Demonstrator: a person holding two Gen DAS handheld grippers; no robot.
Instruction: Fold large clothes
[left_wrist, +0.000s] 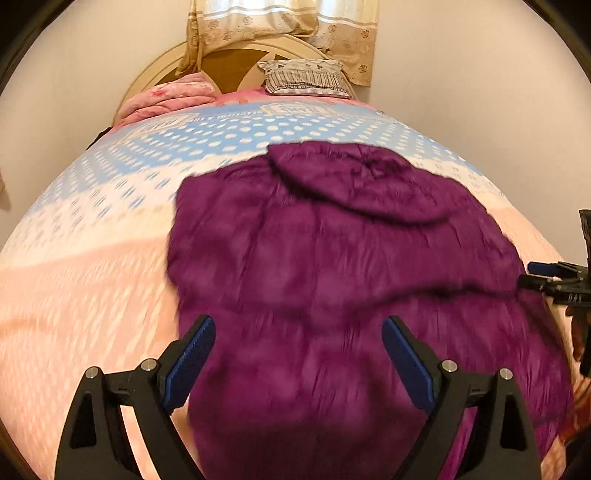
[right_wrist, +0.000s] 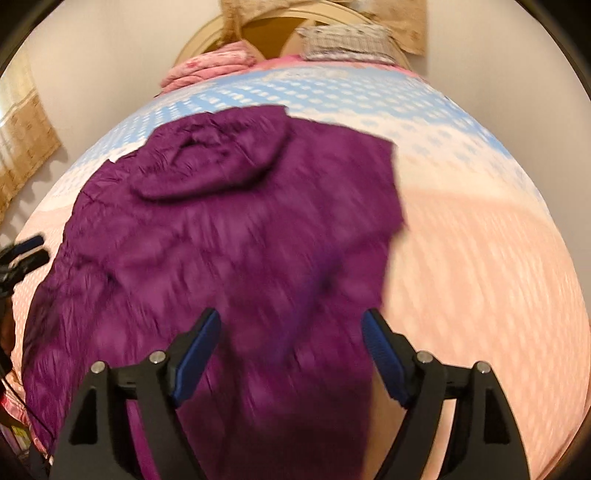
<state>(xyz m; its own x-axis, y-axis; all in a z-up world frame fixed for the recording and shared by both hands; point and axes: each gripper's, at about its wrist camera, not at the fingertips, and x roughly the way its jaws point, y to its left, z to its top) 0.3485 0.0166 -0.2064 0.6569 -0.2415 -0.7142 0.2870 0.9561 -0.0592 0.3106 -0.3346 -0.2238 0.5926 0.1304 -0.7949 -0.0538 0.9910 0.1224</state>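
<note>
With both my left hand-held gripper (left_wrist: 298, 360) and right hand-held gripper (right_wrist: 291, 350) gaping empty above it, the purple hooded jacket (left_wrist: 332, 266) sprawls mid-bed (left_wrist: 92, 266), looking soft, puffy and slippery, so I'd pinch its near hem corners.
</note>
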